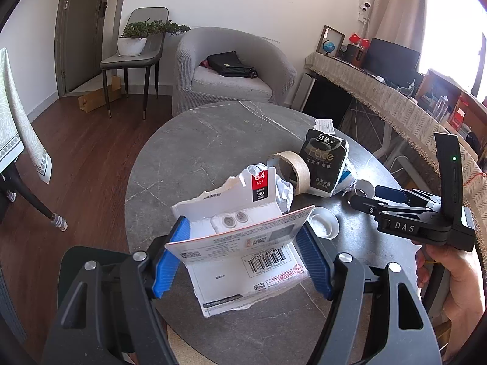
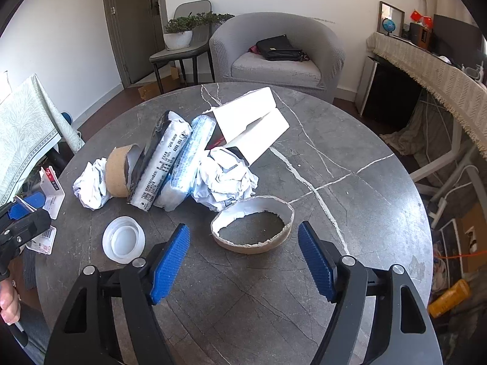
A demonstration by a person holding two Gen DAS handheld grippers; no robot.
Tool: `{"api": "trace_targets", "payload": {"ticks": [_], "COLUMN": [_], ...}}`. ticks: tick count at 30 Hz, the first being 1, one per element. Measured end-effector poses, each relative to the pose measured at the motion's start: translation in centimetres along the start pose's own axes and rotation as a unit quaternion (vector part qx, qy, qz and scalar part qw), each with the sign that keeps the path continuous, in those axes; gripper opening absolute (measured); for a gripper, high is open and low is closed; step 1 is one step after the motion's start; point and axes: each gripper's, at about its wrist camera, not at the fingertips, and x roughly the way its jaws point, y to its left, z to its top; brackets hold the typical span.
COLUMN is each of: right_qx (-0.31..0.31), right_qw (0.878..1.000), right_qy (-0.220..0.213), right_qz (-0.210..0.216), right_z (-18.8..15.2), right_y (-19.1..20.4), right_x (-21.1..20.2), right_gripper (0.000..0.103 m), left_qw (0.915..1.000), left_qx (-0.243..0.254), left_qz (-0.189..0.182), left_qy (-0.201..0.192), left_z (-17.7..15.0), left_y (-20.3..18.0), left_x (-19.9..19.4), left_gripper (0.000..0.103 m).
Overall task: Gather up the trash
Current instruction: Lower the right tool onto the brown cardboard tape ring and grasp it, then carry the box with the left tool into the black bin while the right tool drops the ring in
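My left gripper (image 1: 243, 255) is shut on a torn white phone box (image 1: 240, 237) with a barcode label, held over the near edge of the round grey marble table (image 1: 188, 152). The box and left gripper also show at the left edge of the right wrist view (image 2: 50, 194). My right gripper (image 2: 243, 261) is open and empty, just short of a flattened cardboard tape ring (image 2: 252, 228). Other trash lies on the table: crumpled white paper (image 2: 225, 179), a tissue pack (image 2: 161, 164), a brown tape roll (image 2: 118, 170), a white folded carton (image 2: 252, 121), and a clear plastic lid (image 2: 123, 238).
A grey armchair (image 2: 277, 51) with a black bag stands behind the table. A chair with a potted plant (image 2: 179, 35) is by the door. A cloth-covered desk (image 2: 441, 73) runs along the right. A cloth-covered table (image 2: 27, 127) is at the left.
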Motion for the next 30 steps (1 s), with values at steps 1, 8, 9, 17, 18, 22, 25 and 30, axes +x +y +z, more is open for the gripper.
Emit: {"api": "trace_targets", "payload": {"ticks": [1, 8, 9, 17, 18, 22, 25, 30], "right_qx": [0.001, 0.024, 0.028, 0.039, 0.037, 0.02, 0.0, -0.027], "right_qw": [1.0, 0.999, 0.999, 0.994, 0.994, 0.992, 0.992, 0.99], "right_qy": [0.004, -0.004, -0.008, -0.084, -0.095, -0.124, -0.125, -0.116], "right_qz": [-0.006, -0.025, -0.033, -0.052, -0.043, 0.0, 0.026, 0.08], "right_z": [0.0, 0.1, 0.0, 1.0, 1.2, 2.4, 3.4, 3.7], "right_y": [0.0, -0.1, -0.2, 1.9, 2.6, 6.1, 9.2, 14.0], "right_x": [0.2, 0.1, -0.2, -4.2, -4.5, -5.3, -5.4, -4.6], "right_gripper": [0.069, 0.056, 0.056, 0.056, 0.056, 0.056, 0.056, 0.056], "left_qw": [1.0, 0.9999, 0.9999, 0.9994, 0.9993, 0.9991, 0.9985, 0.9971], "left_qx": [0.0, 0.003, 0.004, 0.004, 0.003, -0.005, -0.01, -0.015], "left_qz": [-0.001, 0.014, 0.016, 0.035, 0.036, 0.04, 0.047, 0.063], "left_qy": [0.0, 0.0, 0.001, 0.006, 0.006, 0.014, 0.026, 0.039], "left_z": [0.1, 0.2, 0.1, -0.5, -0.6, -1.3, -2.1, -3.1], "left_y": [0.4, 3.2, 3.6, 6.6, 7.1, 9.1, 10.3, 12.6], "left_x": [-0.1, -1.0, -1.1, -1.7, -1.7, -1.6, -1.2, -0.8], "left_gripper": [0.074, 0.074, 0.074, 0.074, 0.074, 0.074, 0.074, 0.074]}}
